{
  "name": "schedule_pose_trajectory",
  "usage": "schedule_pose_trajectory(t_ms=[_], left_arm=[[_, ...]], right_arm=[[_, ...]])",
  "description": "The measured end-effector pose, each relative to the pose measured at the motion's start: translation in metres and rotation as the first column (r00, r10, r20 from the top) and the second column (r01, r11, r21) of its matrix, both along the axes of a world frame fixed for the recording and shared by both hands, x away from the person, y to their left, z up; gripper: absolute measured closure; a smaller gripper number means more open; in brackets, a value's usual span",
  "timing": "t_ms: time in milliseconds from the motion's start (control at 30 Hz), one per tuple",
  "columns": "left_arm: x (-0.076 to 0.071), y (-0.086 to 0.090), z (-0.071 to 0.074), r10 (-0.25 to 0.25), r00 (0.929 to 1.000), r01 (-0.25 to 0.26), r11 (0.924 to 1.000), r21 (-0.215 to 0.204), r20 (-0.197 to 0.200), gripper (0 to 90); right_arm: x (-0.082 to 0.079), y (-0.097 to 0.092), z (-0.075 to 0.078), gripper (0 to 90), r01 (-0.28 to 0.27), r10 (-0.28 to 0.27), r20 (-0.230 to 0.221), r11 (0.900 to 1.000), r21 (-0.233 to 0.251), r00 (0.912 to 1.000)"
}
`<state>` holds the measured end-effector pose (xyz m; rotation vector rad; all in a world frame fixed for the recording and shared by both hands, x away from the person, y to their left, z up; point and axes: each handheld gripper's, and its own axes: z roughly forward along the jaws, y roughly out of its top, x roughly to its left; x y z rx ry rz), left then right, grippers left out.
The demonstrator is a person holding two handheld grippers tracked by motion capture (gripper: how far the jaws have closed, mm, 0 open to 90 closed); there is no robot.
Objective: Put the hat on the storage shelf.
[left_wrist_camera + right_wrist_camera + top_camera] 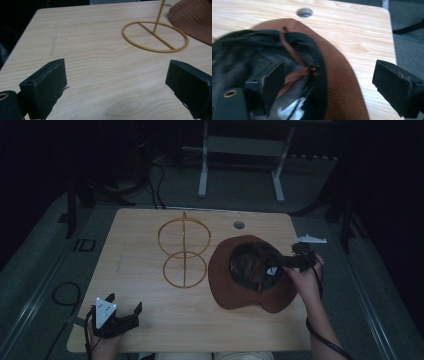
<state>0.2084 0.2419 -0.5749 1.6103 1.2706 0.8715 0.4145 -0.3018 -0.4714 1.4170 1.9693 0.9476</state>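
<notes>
At the right of the high view, a brown hat (250,275) lies crown-down on the wooden table (145,320), its dark lining facing up. The right gripper (274,266) reaches over the hat's opening from the right edge. Its own view brings out what the overhead one blurs: a brown cord (294,72) running across the black lining, one jaw over the inside of the hat, the other out past the brim, both spread wide and pressing on nothing. The hat's far side is cut off there. At the lower left of the high view the left gripper (123,311) rests near the table edge, jaws apart and empty. Its own view shows the flat ring base of the gold wire stand (155,37), whose upright hoop is cropped away.
</notes>
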Motion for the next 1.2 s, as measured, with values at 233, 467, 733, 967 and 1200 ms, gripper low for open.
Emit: schedule_pose_trajectory(t_ms=[233,467,733,967,1200], left_arm=[[0.000,-0.003,0.001,-0.044,0.9990,0.044,0.9989,0.017,0.011,4.0],[-0.001,-0.006,0.004,-0.074,0.9973,0.074,0.9972,0.011,0.005,4.0],[0.000,-0.007,0.003,-0.071,0.9974,0.071,0.9974,0.014,-0.010,4.0],[-0.001,-0.004,0.004,-0.053,0.9986,0.053,0.9986,0.000,-0.003,5.2],[-0.001,-0.001,0.003,-0.043,0.9990,0.043,0.9990,-0.008,-0.004,5.9]], right_arm=[[0.024,0.003,-0.019,13.5,0.005,-0.004,-0.083,1.0000,0.005,0.9966],[0.040,0.016,-0.039,25.6,0.003,-0.013,-0.125,0.9971,-0.076,0.9921],[0.049,0.026,-0.055,43.9,-0.007,-0.016,-0.140,0.9865,-0.164,0.9900],[0.047,0.042,-0.067,59.9,-0.027,-0.013,-0.105,0.9273,-0.373,0.9944],[0.043,0.039,-0.067,82.7,0.036,-0.063,-0.062,0.9294,-0.367,0.9961]])
